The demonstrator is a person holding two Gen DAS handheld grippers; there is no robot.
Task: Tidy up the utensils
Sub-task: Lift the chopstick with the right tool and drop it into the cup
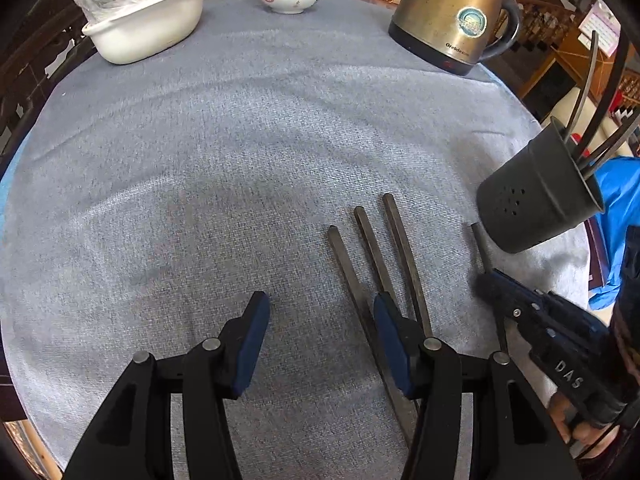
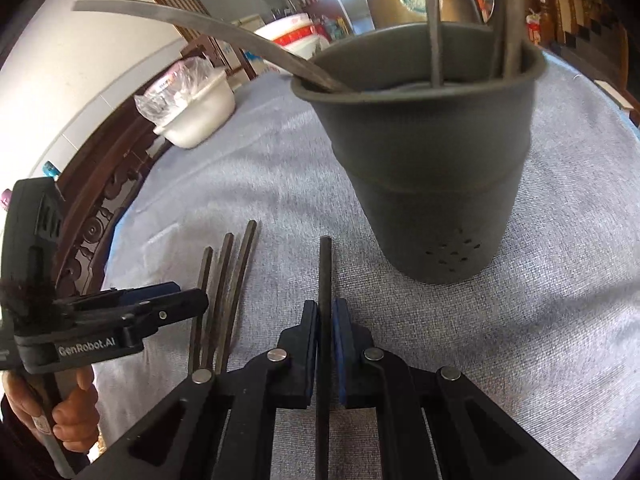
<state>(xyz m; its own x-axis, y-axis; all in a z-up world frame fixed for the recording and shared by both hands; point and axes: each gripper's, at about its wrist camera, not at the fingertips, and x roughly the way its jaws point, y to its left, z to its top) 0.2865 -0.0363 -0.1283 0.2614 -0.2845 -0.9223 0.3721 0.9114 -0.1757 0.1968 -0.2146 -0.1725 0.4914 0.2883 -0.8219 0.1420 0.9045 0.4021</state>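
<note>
Between right gripper (image 2: 325,316) pads, clamped: one chopstick (image 2: 324,276), long axis pointing away, beside holder (image 2: 432,184). Alongside: three loose chopsticks (image 1: 376,256). Left gripper (image 1: 320,320) spread wide.

Three dark chopsticks (image 1: 376,264) lying flat on the gray cloth of the desk (image 1: 200,160), side by side, close together, ends fanned a little apart. A fourth dark chopstick (image 2: 325,280) squeezed between the jaws of the right gripper (image 2: 325,320), pointing toward the holder, far end near its bottom. Dark gray chopstick holder (image 2: 432,184) standing upright on the cloth, round, wider at the top, small holes low on its side. More dark chopsticks (image 2: 434,40) standing inside, leaning on the rim, some to one side, some to the other.
</note>
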